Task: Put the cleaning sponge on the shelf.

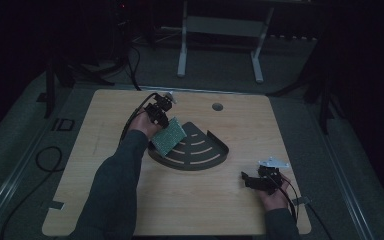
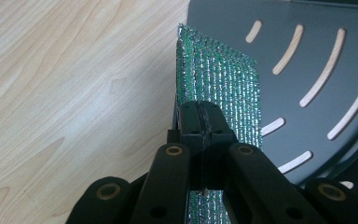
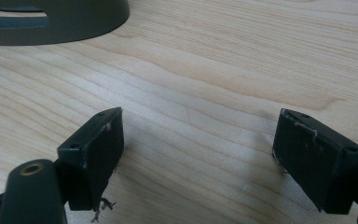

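**Scouring pad in hand, held over the rack's edge, not yet set down**

The left gripper [image 1: 163,116] has its jaws pressed together on one edge of a green, glittery scouring pad [image 1: 170,135]. In the left gripper view the pad [image 2: 219,88] stands on edge between the pads, its free end pointing away from the camera. It hangs over the near-left edge of the dark, fan-shaped slotted rack [image 1: 200,150], which lies flat near the middle of the bench [image 1: 105,200]. Whether the pad's lower corner touches the rack or the wood cannot be told from these views.

The right gripper [image 1: 252,180] rests low near the bench's near-right corner, well apart from the rack, with its jaws spread and nothing between them; in the right gripper view bare wood lies between its fingertips [image 3: 100,149].

By this reading, the pick-up is done: the pad is firmly pinched and off the bench. What seems left is to carry it over the slotted floor [image 2: 317,60] of the rack, lower it, and let go. The right gripper has no visible part in the work at present.
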`<action>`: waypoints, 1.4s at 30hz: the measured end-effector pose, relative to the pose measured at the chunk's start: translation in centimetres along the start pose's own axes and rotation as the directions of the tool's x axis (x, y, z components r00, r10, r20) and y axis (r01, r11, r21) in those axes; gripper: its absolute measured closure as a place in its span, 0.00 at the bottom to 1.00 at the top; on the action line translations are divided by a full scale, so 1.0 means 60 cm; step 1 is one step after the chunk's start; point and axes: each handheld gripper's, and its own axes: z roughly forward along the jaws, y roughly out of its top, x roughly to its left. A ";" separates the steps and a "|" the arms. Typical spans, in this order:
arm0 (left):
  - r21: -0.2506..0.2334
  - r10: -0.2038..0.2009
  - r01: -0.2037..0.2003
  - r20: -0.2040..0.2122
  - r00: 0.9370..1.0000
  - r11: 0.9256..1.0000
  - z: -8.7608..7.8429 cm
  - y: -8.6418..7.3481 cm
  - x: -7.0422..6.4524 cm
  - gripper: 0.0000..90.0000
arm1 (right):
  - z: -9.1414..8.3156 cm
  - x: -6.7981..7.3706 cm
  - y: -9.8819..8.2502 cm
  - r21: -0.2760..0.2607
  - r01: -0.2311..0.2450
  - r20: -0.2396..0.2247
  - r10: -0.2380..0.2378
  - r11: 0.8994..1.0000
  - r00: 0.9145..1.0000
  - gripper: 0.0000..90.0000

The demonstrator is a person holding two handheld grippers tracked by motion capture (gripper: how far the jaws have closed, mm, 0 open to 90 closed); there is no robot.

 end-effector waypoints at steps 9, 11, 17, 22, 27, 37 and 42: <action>0.029 0.021 -0.020 -0.024 0.999 0.999 0.014 -0.002 -0.006 1.00 | 0.000 0.000 0.000 0.000 0.000 0.000 0.000 1.000 1.000 0.18; 0.036 0.025 -0.024 -0.029 0.999 0.999 0.016 -0.005 -0.007 1.00 | 0.000 0.000 0.000 0.000 0.000 0.000 0.000 1.000 1.000 0.18; 0.052 0.035 -0.033 -0.042 0.999 0.998 0.026 -0.009 -0.009 0.99 | 0.000 0.000 0.000 0.000 0.001 0.000 -0.001 1.000 1.000 0.18; 0.068 0.047 -0.043 -0.064 0.997 0.997 0.033 -0.012 -0.013 0.99 | 0.000 0.000 0.000 0.000 0.001 -0.001 -0.001 1.000 1.000 0.18; 0.073 0.059 -0.053 -0.081 0.995 0.996 0.038 -0.013 -0.016 0.99 | 0.000 0.000 0.000 0.000 0.001 -0.001 -0.001 1.000 1.000 0.18; 0.095 0.070 -0.061 -0.100 0.993 0.994 0.047 -0.015 -0.016 0.99 | 0.000 0.000 0.000 0.000 0.001 -0.001 -0.001 1.000 1.000 0.18; 0.096 0.071 -0.062 -0.099 0.992 0.993 0.047 -0.015 -0.014 0.98 | 0.000 0.000 0.000 0.000 0.001 -0.001 -0.001 1.000 1.000 0.18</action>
